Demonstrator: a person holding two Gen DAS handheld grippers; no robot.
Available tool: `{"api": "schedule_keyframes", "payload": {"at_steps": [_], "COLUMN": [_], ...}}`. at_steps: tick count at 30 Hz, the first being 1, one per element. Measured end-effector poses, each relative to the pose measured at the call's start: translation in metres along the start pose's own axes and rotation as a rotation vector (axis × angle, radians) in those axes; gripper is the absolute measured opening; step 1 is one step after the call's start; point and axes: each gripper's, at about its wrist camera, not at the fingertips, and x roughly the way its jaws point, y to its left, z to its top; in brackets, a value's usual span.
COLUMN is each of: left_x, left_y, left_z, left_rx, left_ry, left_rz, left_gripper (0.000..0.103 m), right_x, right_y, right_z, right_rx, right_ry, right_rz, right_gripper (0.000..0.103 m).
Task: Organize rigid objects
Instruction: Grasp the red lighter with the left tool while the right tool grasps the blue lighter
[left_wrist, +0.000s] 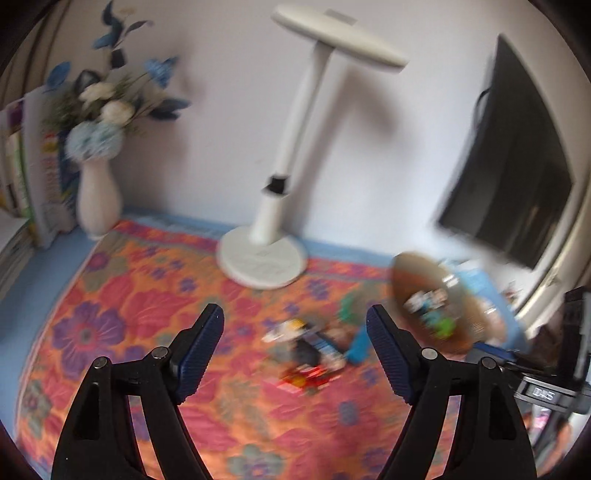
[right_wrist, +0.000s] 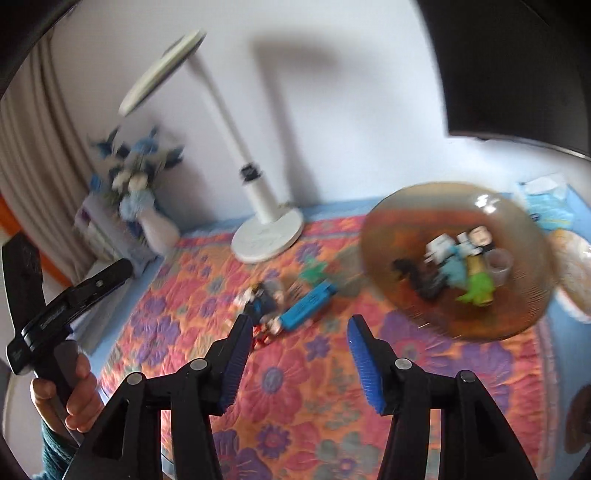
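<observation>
A brown glass plate (right_wrist: 498, 314) lies on the floral cloth (right_wrist: 295, 387) and holds several small toys (right_wrist: 454, 258), a green one (right_wrist: 476, 290) among them. Left of it on the cloth lies a loose pile of small figures (right_wrist: 264, 301) with a blue oblong piece (right_wrist: 308, 304) and a green piece (right_wrist: 312, 273). My right gripper (right_wrist: 300, 321) hovers just in front of that pile, open and empty. In the left wrist view the pile (left_wrist: 306, 350) sits between and beyond the fingers of my left gripper (left_wrist: 294, 314), which stands wide open and empty. The plate (left_wrist: 406, 273) is to its right.
A white desk lamp (left_wrist: 262, 262) stands at the back by the wall. A white vase of blue flowers (left_wrist: 98, 199) and stacked books (left_wrist: 18, 177) fill the back left. A dark monitor (left_wrist: 517, 166) hangs at the right. A person's hand (right_wrist: 74, 391) holds the left gripper's handle.
</observation>
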Motion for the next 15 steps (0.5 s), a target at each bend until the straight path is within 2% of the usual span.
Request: {"api": "schedule_keyframes", "payload": {"at_steps": [4, 8, 9, 10, 11, 12, 15], "left_x": [0.037, 0.066, 0.068, 0.065, 0.062, 0.061, 0.063], "left_y": [0.024, 0.036, 0.034, 0.034, 0.034, 0.035, 0.037], "left_z": [-0.046, -0.077, -0.077, -0.075, -0.075, -0.075, -0.075], "left_rx": [0.047, 0.064, 0.069, 0.074, 0.074, 0.075, 0.069], "left_ry": [0.069, 0.151, 0.176, 0.151, 0.125, 0.122, 0.145], "left_rz": [0.093, 0.134, 0.133, 0.109, 0.099, 0.097, 0.086], "left_gripper": [0.078, 0.078, 0.078, 0.078, 0.080, 0.082, 0.083], "right_x": [0.061, 0.094, 0.100, 0.103, 0.100, 0.099, 0.101], "right_y": [0.021, 0.019, 0.017, 0.014, 0.015, 0.015, 0.017], "right_z": [-0.038, -0.064, -0.068, -0.068, -0.068, -0.068, -0.070], "right_rx": [-0.087, -0.159, -0.162, -0.155, -0.157, -0.162, -0.179], "right_ry": [0.076, 0.091, 0.105, 0.128, 0.105, 0.092, 0.097], "right_rz": [-0.049, -0.154, -0.168, -0.171, -0.171, -0.174, -0.180], "right_gripper": [0.052, 0.052, 0.052, 0.052, 0.053, 0.059, 0.060]}}
